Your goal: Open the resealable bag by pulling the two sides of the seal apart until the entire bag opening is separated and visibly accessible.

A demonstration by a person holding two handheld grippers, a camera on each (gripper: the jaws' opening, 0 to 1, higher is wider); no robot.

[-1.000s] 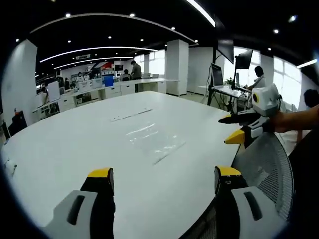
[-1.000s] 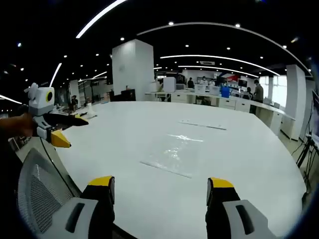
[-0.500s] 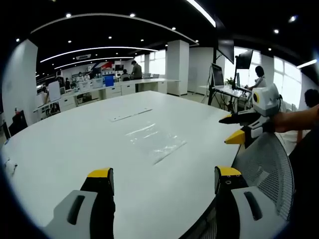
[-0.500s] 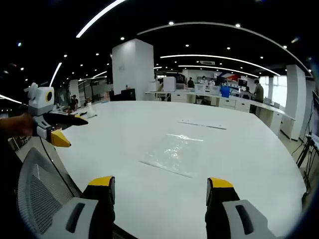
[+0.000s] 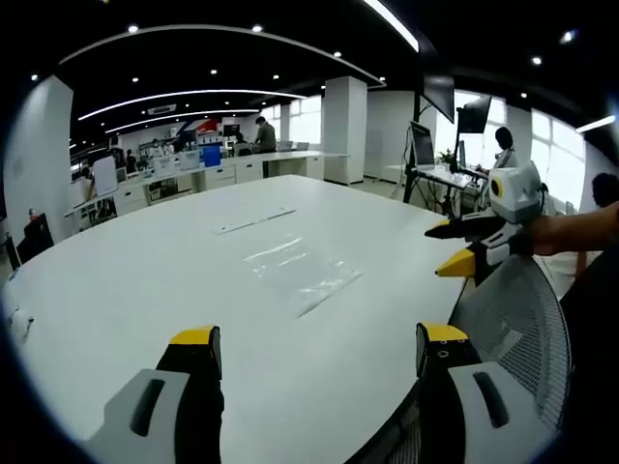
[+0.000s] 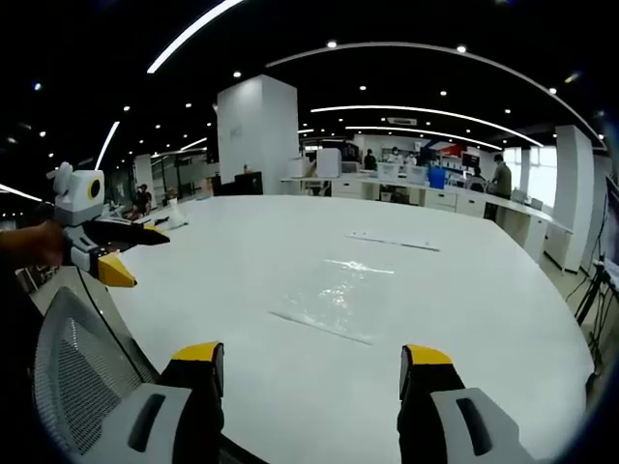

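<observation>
I hold both grippers level and low at the near edge of the tabletop point(image 5: 116, 290), each pointing across it. My left gripper point(image 5: 314, 353) has its jaws spread wide with nothing between them and touching nothing; in the right gripper view it point(image 6: 121, 251) hangs off to the left of my jaws, held by a hand point(image 6: 29, 244), above the mesh back of a chair point(image 6: 77, 377). My right gripper point(image 6: 311, 362) is the same: jaws wide apart, empty, clear of the surface. In the left gripper view it point(image 5: 462, 246) sits to the right of my jaws, gripped by a hand point(image 5: 571, 232), its own jaws parted as well.

I count one resealable bag point(image 5: 302, 274), clear and lying flat on the tabletop, well ahead of both pairs of jaws and roughly centred between them; in the right gripper view it point(image 6: 337, 300) lies straight ahead. One thin pale strip point(image 5: 253, 221) lies farther out beyond the bag.
</observation>
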